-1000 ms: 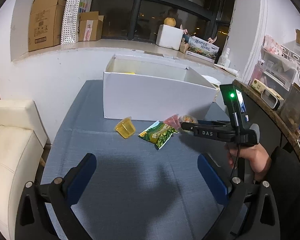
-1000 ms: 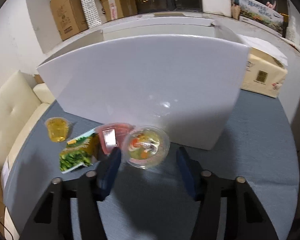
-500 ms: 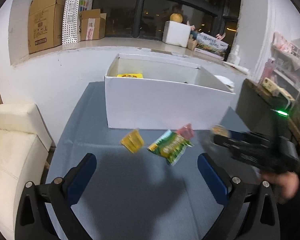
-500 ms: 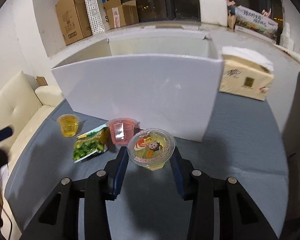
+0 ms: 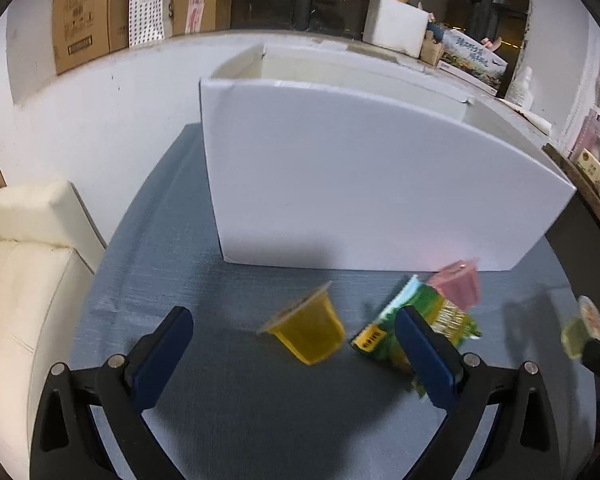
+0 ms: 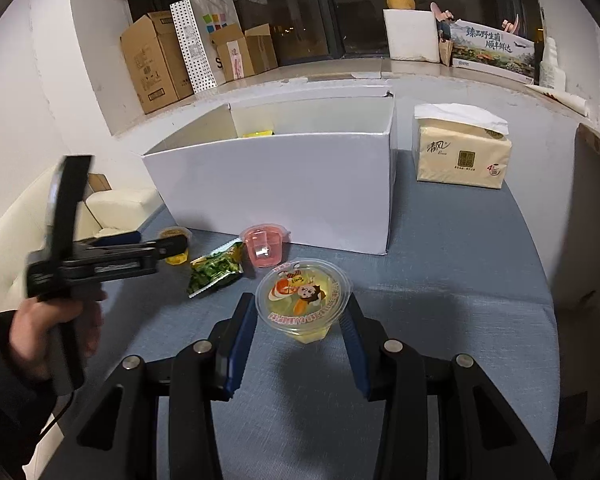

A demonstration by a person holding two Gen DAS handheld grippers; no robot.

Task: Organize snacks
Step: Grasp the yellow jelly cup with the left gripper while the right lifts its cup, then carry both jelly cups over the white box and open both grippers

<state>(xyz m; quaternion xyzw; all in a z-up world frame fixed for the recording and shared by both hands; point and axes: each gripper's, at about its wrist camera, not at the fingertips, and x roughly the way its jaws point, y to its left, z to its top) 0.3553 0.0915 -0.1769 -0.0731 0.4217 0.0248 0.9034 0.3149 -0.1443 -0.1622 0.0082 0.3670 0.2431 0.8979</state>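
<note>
Landmark: the open white cardboard box (image 6: 284, 184) standing on the grey-blue cloth surface (image 6: 460, 264).

Left of the box's front wall, the left gripper (image 5: 296, 346) has its jaws spread wide with nothing between them, pointing at a small yellow plastic jelly cup (image 5: 308, 330) lying in front of the box. The cup looks light, with smooth, tapered and probably slippery walls; the judgement is that it should be gripped across its body below the rim. Next along the box front lies a green foil snack packet (image 6: 216, 268), soft and crinkly, likely to deform under grip. Touching it is a pink plastic jelly cup (image 6: 265, 245), just beside the box wall.

Further forward of the box, the right gripper (image 6: 302, 320) has its jaws closed onto a wide clear jelly cup with a cartoon-printed film lid (image 6: 303, 294), held by its sides. The thin film lid could puncture; firm squeezing is inadvisable.

Right of the box sits a beige tissue pack (image 6: 462, 154). Behind the box, a white sill carries brown cartons (image 6: 152, 62). A cream sofa (image 5: 24, 264) stands left of the box.
</note>
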